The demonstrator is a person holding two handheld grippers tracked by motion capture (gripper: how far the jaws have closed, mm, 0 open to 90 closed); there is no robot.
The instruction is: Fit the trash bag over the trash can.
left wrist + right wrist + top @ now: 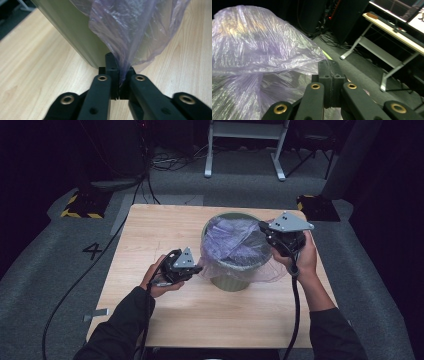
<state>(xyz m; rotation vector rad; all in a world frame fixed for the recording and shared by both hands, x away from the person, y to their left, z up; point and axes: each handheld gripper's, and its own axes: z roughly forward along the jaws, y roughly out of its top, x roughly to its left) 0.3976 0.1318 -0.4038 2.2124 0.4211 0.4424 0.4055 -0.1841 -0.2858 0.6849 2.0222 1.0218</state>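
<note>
Gripping a thin purple plastic bag (235,242) from two sides, a person works at a wooden table (150,235) w/ a two-jaw gripper in each hand. Bag lines a pale green bin (231,281) standing right of table centre; its film spills over the rim and down the outside wall. Left gripper (196,269), at the bin's 9 o'clock in the high view, is low near the base; in the left gripper view its jaws pinch a hanging fold of the bag (130,37) just beside the bin wall (75,32). Right gripper (262,226), at approx. 2 o'clock on the rim, has jaws clenched together, w/ bag film (262,45) drawn taut to the tips. Beyond the table: grey carpet (45,265), white desk legs (245,150).
</note>
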